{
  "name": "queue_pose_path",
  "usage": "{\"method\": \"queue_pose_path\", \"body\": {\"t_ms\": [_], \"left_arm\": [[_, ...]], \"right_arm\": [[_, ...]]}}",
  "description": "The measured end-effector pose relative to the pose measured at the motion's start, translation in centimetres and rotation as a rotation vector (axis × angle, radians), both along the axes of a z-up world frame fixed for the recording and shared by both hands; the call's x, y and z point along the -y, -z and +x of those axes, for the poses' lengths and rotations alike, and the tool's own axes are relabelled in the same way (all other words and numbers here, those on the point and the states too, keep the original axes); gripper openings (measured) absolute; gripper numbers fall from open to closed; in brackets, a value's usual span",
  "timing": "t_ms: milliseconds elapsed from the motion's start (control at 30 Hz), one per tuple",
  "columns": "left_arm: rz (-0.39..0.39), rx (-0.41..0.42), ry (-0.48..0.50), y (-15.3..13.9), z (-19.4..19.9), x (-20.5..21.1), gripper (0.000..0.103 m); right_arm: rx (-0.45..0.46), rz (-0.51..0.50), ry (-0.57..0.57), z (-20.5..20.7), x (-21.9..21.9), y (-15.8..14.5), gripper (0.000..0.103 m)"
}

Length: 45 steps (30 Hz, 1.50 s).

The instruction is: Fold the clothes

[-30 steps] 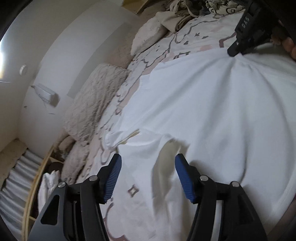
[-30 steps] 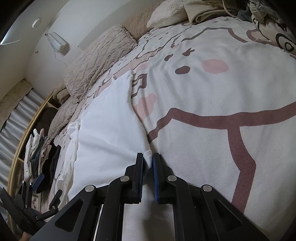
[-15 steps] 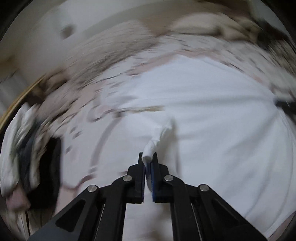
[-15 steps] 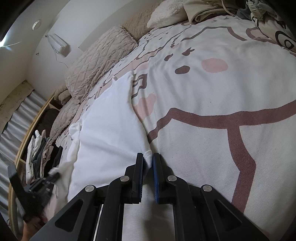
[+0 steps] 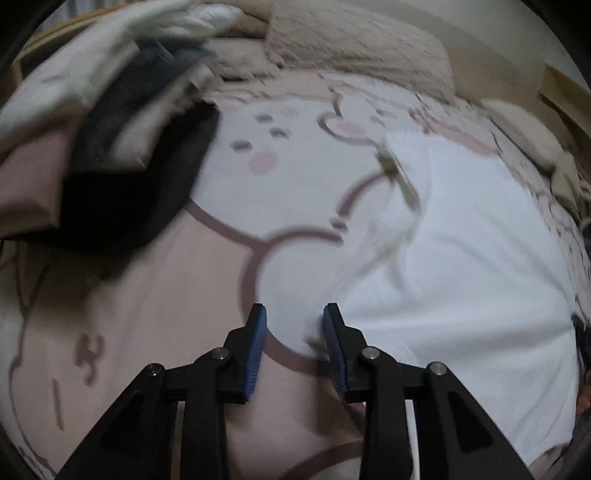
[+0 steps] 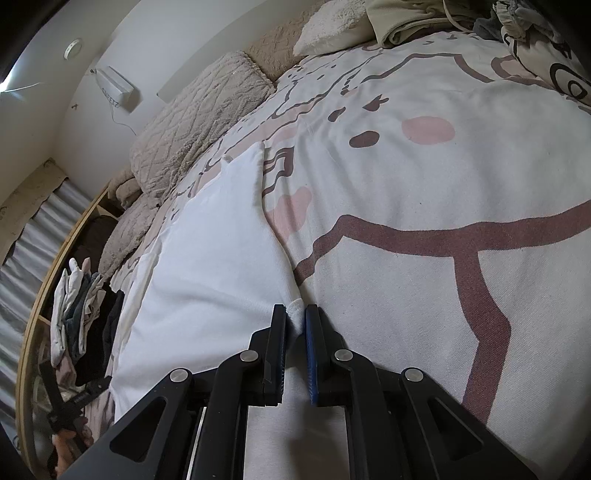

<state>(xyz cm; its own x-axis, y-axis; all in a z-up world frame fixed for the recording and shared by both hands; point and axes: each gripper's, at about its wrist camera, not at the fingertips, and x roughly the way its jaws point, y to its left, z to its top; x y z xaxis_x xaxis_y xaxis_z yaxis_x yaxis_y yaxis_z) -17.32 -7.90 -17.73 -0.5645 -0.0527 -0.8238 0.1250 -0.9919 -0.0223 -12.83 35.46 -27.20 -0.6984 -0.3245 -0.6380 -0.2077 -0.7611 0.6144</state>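
A white garment (image 5: pixel 461 258) lies spread flat on the patterned bedspread (image 5: pixel 288 184). In the left wrist view my left gripper (image 5: pixel 293 314) hangs over the garment's near left edge. Its jaws are opening, and only bedspread and a loose bit of the white hem show between them, not pressed. In the right wrist view the same garment (image 6: pixel 207 258) stretches away to the left. My right gripper (image 6: pixel 294 314) is shut on its near corner. The left gripper (image 6: pixel 88 391) appears small at the lower left of that view, held by a hand (image 6: pixel 66 446).
A stack of folded dark and pale clothes (image 5: pixel 129 129) sits on the bed at the upper left. Beige quilted pillows (image 6: pixel 199 122) line the wall side. More crumpled clothes (image 6: pixel 424 18) lie at the far end. Clothes (image 6: pixel 81 306) hang in a wooden shelf beside the bed.
My left gripper shut on a fold of the white garment, swung across with a roll, and now has its jaws apart with the fold released. The right gripper kept still on the corner.
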Motion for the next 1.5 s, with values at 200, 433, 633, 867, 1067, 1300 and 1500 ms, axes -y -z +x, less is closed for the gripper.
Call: {"method": "queue_pose_path", "body": {"t_ms": [200,433,633,867,1067,1300,1500], "left_arm": [[0.092,-0.004,0.164,-3.2,-6.4,-2.3,0.047],[0.169,0.127,0.189,-0.7,-17.9,-5.4,0.047],[0.263,0.267,0.175,2.8,-22.7,-5.2,0.046],[0.311,0.147,0.251,-0.7,-23.0,-5.0,0.008],[-0.007,-0.016,0.128,-3.7,-24.2,-2.1,0.007],[-0.068,0.048,0.052,-0.7,-25.1,1.0,0.008],[0.142,0.105,0.070,1.5,-24.1,1.3,0.037]], "right_arm": [[-0.004,-0.007,0.001,0.0,0.1,0.1,0.008],[-0.005,-0.013,0.002,0.0,0.2,0.1,0.008],[-0.015,-0.035,0.003,0.1,0.0,0.3,0.008],[-0.023,-0.056,0.002,0.2,-0.1,0.5,0.008],[-0.024,-0.056,0.002,0.2,-0.1,0.6,0.008],[-0.020,-0.045,0.003,0.0,0.0,0.3,0.008],[-0.023,-0.051,0.004,0.0,0.0,0.3,0.008]]}}
